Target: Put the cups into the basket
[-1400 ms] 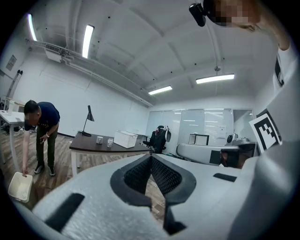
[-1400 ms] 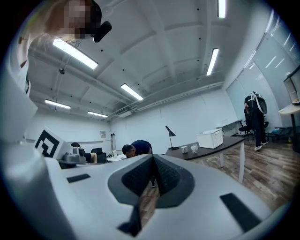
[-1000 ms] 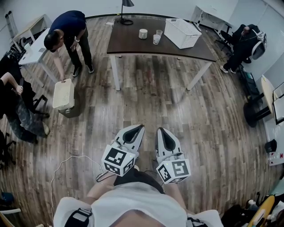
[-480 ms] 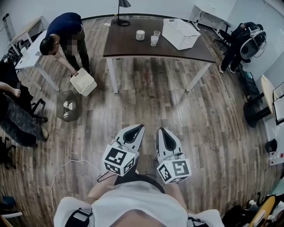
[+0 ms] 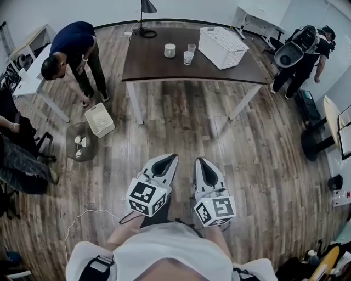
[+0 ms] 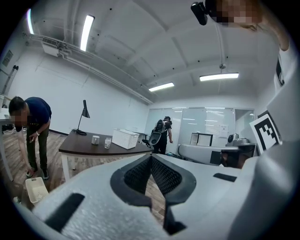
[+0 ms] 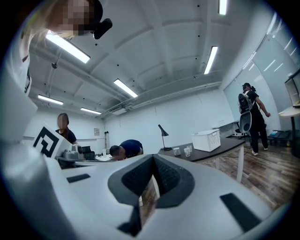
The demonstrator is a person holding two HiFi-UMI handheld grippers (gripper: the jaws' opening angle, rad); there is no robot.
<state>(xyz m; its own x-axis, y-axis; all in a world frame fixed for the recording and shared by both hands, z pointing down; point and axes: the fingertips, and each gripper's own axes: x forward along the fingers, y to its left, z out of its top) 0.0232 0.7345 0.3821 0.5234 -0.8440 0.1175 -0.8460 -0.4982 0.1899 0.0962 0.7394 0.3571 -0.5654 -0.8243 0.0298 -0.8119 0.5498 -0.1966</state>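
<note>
On a dark brown table (image 5: 164, 68) far ahead stand a white mug (image 5: 169, 50), two clear glass cups (image 5: 188, 57) and a white slatted basket (image 5: 222, 46). The left gripper view shows the mug (image 6: 95, 139), a glass (image 6: 108, 142) and the basket (image 6: 125, 138); the right gripper view shows the same basket (image 7: 206, 140) and cups (image 7: 187, 151). My left gripper (image 5: 174, 157) and right gripper (image 5: 198, 161) are held side by side close to my body, well short of the table. Both are shut and hold nothing, their pads meeting at the tips (image 6: 151, 156) (image 7: 153, 157).
A black desk lamp (image 5: 143, 13) stands at the table's far left corner. A person in dark blue (image 5: 71, 46) bends over a white bin (image 5: 100, 119) and a dark round bin (image 5: 79, 144) on the floor at left. Another person (image 5: 299, 49) stands at right. A cable (image 5: 82, 203) lies near my feet.
The table and its cups have drawn nearer in the head view. The person at left has put the white bin down on the floor. Both grippers stay shut, side by side.
</note>
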